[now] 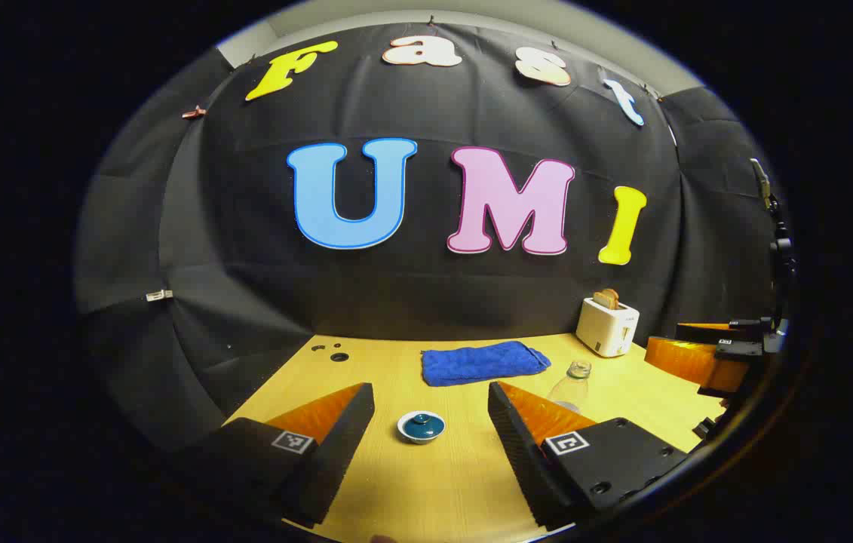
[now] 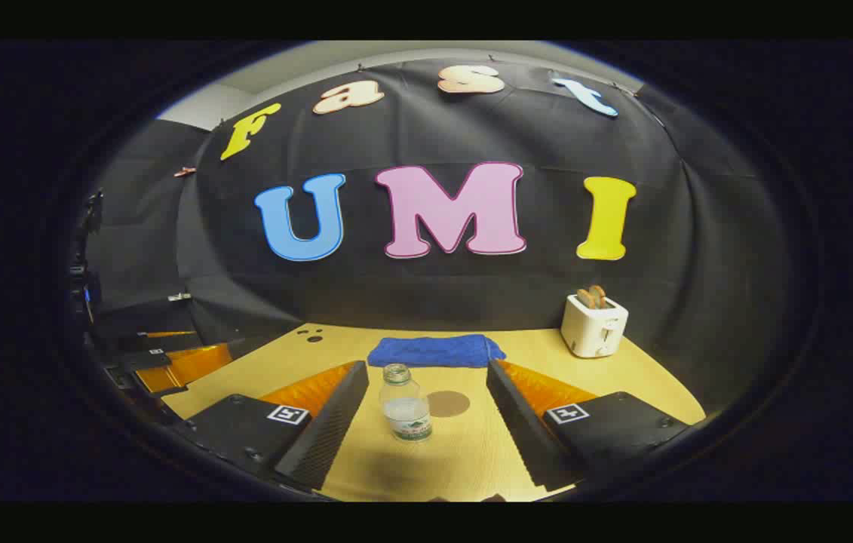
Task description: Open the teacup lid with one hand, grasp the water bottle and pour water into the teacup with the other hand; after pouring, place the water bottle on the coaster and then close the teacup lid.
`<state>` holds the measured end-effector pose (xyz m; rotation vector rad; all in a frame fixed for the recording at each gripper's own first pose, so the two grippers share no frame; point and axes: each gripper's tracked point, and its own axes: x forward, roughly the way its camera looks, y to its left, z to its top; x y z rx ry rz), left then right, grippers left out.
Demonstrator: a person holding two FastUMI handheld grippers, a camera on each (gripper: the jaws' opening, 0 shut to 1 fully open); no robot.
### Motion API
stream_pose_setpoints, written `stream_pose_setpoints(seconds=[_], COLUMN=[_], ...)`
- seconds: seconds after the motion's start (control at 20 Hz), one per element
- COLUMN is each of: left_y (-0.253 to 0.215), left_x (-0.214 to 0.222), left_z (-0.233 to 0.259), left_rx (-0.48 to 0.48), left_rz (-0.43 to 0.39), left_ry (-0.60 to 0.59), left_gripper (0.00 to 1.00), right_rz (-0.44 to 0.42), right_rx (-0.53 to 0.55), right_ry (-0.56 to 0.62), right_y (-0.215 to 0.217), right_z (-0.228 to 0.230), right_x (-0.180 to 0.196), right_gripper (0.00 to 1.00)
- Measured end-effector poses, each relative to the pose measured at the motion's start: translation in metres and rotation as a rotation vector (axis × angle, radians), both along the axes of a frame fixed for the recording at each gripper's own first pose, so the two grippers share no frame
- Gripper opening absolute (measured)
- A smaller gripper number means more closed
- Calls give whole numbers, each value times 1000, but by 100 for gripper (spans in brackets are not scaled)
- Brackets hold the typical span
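Left gripper: lower part of the left gripper view; fingers spread wide, holding nothing, hanging above the table.
Right gripper: lower part of the right gripper view; fingers wide apart, nothing between the pads, clear of the bottle.
Teacup lid: low centre of the left gripper view, between the two finger tips but touched by neither; dark teal with a knob, sitting on the white-rimmed teacup.
Water bottle: low centre of the right gripper view, upright on the table, uncapped, some water inside; in the left gripper view it stands right of centre, partly behind the right-hand finger.
Coaster: round brown disc just right of and behind the bottle, bare.
Blue towel: folded, mid-frame, farther back.
Toaster: white, right of centre near the black wall, slices sticking up.
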<state>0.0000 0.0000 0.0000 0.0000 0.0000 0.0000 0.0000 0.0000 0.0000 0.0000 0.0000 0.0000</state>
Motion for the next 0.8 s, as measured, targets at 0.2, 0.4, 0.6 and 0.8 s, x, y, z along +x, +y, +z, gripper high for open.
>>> stream_pose_setpoints(seconds=[0.2,0.4,0.6,0.8], left_y=[1,0,0,-3], left_x=[12,18,25,33], left_z=[-12,-18,-22,-29], left_rx=[-5,10,20,20], left_rz=[53,75,93,94], left_ry=[4,12,11,31], left_gripper=[96,96,96,96], right_rz=[48,61,78,96], right_rx=[-2,1,-14,-12], right_ry=[3,22,19,32], right_y=[-3,-8,-6,-4], right_z=[-11,-18,-20,-24], right_x=[6,13,16,23], right_gripper=[98,99,100,100])
